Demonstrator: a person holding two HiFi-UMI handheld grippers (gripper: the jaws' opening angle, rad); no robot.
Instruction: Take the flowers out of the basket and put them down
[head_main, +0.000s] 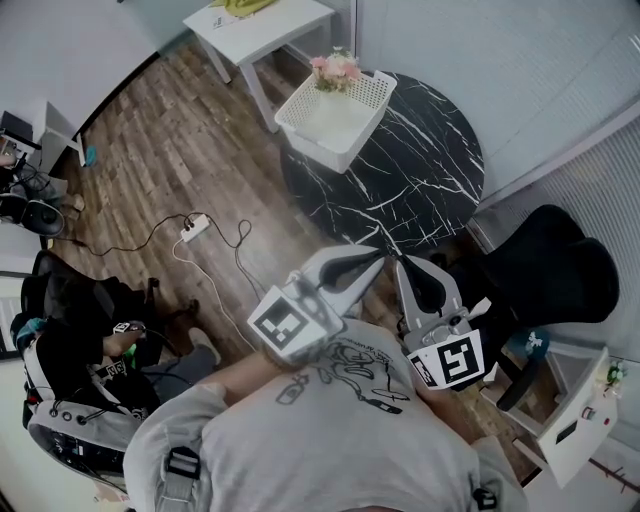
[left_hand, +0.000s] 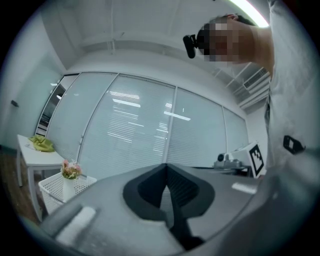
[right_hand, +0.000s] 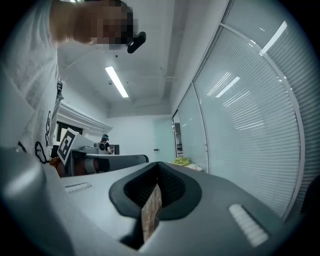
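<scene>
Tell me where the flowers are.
Head view, top centre: the flowers stand in the far end of the white basket on the round black table, beside the white side table.

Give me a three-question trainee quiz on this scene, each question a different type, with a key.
1. True or false: the flowers sit inside the white basket.
2. The basket stands on: A) the round black table, B) the white side table, C) the floor.
3. Fill in: the jaws of the left gripper and the right gripper are both ____.
Key: 1 true; 2 A; 3 shut.
</scene>
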